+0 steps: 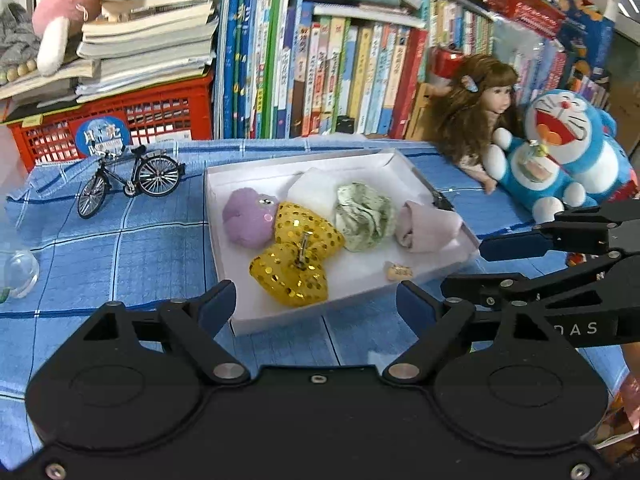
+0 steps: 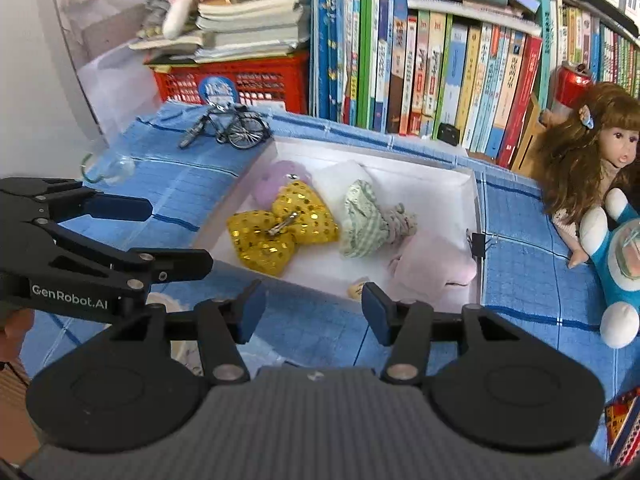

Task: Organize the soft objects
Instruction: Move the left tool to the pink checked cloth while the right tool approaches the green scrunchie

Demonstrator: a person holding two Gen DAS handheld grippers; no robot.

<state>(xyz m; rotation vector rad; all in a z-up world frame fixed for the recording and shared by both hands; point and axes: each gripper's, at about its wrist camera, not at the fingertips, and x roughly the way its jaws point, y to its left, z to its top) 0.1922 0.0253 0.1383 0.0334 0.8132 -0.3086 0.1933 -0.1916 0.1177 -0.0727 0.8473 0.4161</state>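
Readable writing: white "GenRobot.AI" lettering is showing on the side of the left gripper in the right wrist view, and partial letters "DAS" are showing on the right gripper in the left wrist view; book spines are carrying print too small to read. Both grippers are hovering over the blue checked tablecloth at the near edge of the shallow white cardboard box, fingers spread apart, pinching nothing. The soft objects are sitting inside the box: yellow sequined fabric bow with a metal clip, lilac plush piece touching it, white soft pad behind, green-patterned scrunched cloth, pale pink folded cloth at the right end, plus a small tan trinket near the front wall. A black binder clip is sitting on the box's right wall. Around: black miniature bicycle model, clear glass globe, red plastic crate with a round blue sticker, stacked books with a pink plush on top, upright row of books, brown-haired doll leaning beside a blue Doraemon plush, and a red can behind the doll.
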